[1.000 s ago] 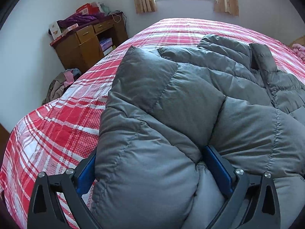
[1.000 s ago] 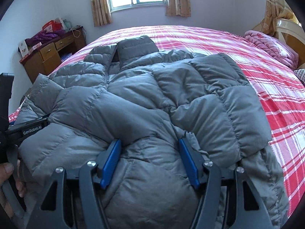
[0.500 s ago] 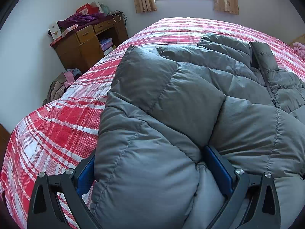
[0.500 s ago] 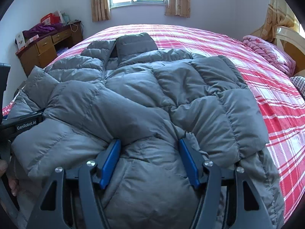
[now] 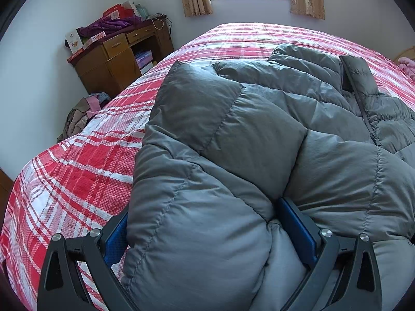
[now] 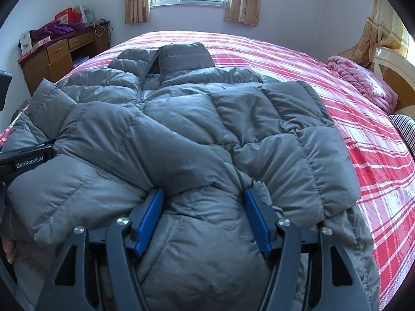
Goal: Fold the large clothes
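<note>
A grey puffer jacket [image 6: 197, 119] lies front-up on the red plaid bed [image 6: 376, 160], collar toward the window. Both sleeves are folded in across its body. My left gripper [image 5: 205, 223] is shut on a thick wad of the jacket [image 5: 223, 134] at its near left edge, blue pads [image 5: 298, 225] pressed into the padding. My right gripper [image 6: 202, 194] is shut on the near hem further right, fabric bulging between its blue pads [image 6: 151, 215]. The left tool's black housing [image 6: 28, 158] shows at the left edge of the right wrist view, with a hand [image 6: 7, 248] below it.
A wooden desk [image 5: 116, 59] with boxes and purple cloth stands by the far left wall. A heap of clothes [image 5: 83, 114] lies on the floor beside the bed. A pink blanket [image 6: 363, 83], a headboard [image 6: 394, 77] and a striped item [image 6: 404, 129] are at the right.
The right wrist view has rolled a little, tilting the room while its grip on the hem stays the same. The left gripper and its hold have not changed.
</note>
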Motion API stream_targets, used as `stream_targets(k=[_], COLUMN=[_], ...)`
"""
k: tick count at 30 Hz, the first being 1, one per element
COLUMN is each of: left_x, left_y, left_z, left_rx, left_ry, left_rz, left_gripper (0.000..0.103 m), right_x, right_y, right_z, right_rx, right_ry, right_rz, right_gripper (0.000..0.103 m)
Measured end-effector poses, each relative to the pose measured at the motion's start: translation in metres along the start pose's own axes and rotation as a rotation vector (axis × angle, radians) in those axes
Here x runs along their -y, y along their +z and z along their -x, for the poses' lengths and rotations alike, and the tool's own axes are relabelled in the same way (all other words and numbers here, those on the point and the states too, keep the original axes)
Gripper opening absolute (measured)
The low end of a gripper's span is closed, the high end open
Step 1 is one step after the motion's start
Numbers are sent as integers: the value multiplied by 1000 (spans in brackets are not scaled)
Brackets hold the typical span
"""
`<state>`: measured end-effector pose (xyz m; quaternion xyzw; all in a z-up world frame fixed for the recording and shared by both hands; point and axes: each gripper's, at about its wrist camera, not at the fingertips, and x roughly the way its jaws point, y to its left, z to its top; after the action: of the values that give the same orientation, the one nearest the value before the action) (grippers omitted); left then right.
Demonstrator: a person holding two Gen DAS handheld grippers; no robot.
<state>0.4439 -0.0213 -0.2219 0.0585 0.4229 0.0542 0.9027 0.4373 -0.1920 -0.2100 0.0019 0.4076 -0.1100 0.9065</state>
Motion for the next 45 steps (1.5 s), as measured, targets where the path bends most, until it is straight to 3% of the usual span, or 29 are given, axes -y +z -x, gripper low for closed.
stream_targets(k=[9,13,16,17,19,26,35,42,45], left_x=[2,-12,-25,-24,-16,20,44,60,72], left_y=[3,10,28,39,59,134,224,253,255], left_z=[2,25,55,59,57,15,-46,-97,-112], left_rx=[-7,-59,10,31,49,33,-2,-93,-128], left_ry=[4,-31,-104,-105,-83,-74,-84,-111,-157], left_rz=[-9,-11,2,-20,-60,-79,25,80,75], left_gripper=[102,102,102,102,102,102,102,102,102], right_x=[-2,1,8,13,22,46,61,66,62], right_y=[0,3,13,20,36,120,198,245,257], right_z=[0,2,11,16,24,-3,-74,-123,-142], right_rx=[-4,-22,-79,-85,-61,-55,-93,-129,-156], right_ry=[-5,23,72,98,130,157,173,191,198], right_rz=[4,7,50,57,56,-40,-136,-216,-240], right_gripper=[67,68,82,92,96,96,100,103,103])
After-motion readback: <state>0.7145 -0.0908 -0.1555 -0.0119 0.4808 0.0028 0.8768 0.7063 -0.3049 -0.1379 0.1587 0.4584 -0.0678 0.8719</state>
